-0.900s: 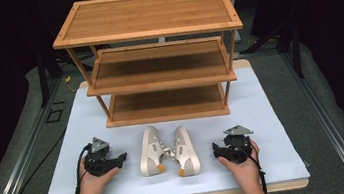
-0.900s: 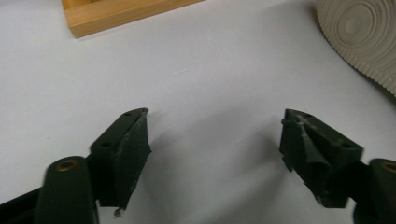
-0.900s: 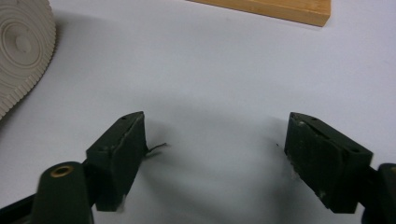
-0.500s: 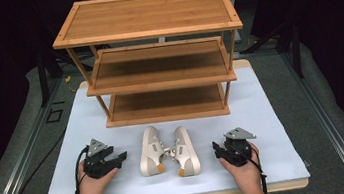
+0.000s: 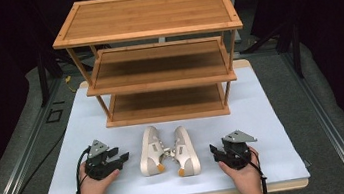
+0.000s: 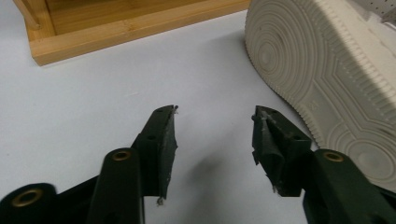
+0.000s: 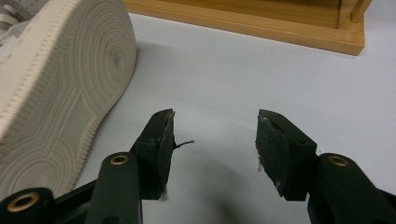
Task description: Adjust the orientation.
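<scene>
Both tongs, left (image 5: 123, 158) and right (image 5: 213, 150), are wide open and empty. The sneakers (image 5: 168, 151) lie tipped on their sides near the bench's front edge; a grab at a smooth sole could slip.

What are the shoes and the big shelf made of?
The left sneaker and right sneaker look like cream leather or a leather look-alike; their ridged soles look like matte rubber. The three-tier shelf looks like bamboo or wood, warm brown with fine grain lines and a smooth finish.
</scene>
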`<state>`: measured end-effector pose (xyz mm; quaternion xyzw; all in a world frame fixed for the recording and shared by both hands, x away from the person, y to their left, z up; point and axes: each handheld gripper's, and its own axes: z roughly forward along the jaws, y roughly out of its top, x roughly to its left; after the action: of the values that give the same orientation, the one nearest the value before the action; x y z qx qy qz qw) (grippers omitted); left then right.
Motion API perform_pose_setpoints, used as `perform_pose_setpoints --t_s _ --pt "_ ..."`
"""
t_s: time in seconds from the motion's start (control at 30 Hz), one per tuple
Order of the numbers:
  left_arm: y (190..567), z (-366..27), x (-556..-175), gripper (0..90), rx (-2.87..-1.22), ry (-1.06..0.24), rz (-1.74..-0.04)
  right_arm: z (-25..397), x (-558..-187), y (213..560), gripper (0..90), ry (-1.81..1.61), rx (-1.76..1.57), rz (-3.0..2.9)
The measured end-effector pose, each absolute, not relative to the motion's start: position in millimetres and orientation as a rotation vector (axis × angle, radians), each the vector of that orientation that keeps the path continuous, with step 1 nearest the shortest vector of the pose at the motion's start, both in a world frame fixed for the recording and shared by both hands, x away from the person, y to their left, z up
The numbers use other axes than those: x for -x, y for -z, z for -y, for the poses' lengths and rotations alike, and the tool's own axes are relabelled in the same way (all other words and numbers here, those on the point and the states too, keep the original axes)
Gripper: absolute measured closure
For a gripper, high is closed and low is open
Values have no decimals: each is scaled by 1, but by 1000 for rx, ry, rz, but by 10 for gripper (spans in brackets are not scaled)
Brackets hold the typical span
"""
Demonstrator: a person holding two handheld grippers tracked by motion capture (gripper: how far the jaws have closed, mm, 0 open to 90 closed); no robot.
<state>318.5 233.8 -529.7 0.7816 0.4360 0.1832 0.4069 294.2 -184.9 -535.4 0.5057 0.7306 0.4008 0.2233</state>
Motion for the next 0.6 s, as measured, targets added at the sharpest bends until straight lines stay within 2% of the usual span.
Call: perform_pose_setpoints --t_s 0.03,0.2,0.6 --pt "529 -234 -318 551 -1965 -464 -1097 183 -293 534 487 -1092 -1390 -2024" --pt "524 -231 -315 595 -1947 -434 -1079 182 -292 532 502 -1079 -1383 -2025" --pt "514 -215 -306 670 -1970 -372 -1012 182 -289 529 514 -1091 -1385 -2002"
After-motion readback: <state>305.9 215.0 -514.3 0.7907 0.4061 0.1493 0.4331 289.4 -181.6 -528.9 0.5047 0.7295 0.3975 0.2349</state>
